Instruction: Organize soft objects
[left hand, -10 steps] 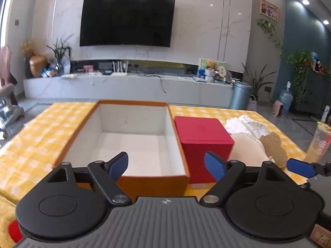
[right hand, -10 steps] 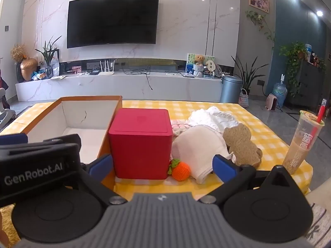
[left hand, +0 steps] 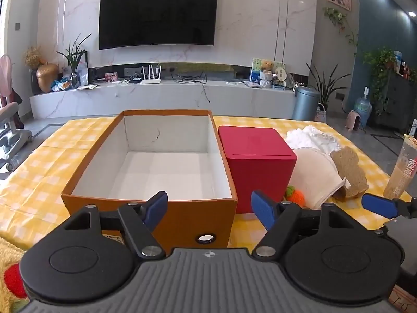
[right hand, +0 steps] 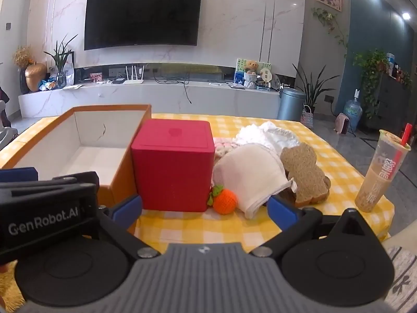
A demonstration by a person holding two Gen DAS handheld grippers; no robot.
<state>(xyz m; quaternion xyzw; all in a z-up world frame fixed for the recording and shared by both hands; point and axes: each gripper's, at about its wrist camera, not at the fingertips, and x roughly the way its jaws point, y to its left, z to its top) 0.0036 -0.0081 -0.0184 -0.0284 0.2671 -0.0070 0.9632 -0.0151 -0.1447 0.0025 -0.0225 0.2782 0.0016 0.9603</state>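
Right wrist view: the right gripper (right hand: pixel 204 208) is held spread wide and empty at the tabletop's near edge, the left gripper (left hand: pixel 209 210) likewise released. Just ahead, an orange knit toy (right hand: pixel 225 200) lies touching a white cloth (right hand: pixel 250 174), beside the red box (right hand: pixel 172 169). The toy is best taken first, pads closed gently, then carried to the empty orange box (left hand: pixel 148 208) at the left.

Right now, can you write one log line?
left gripper: open, empty | right gripper: open, empty | orange box: empty | soft pile: untouched
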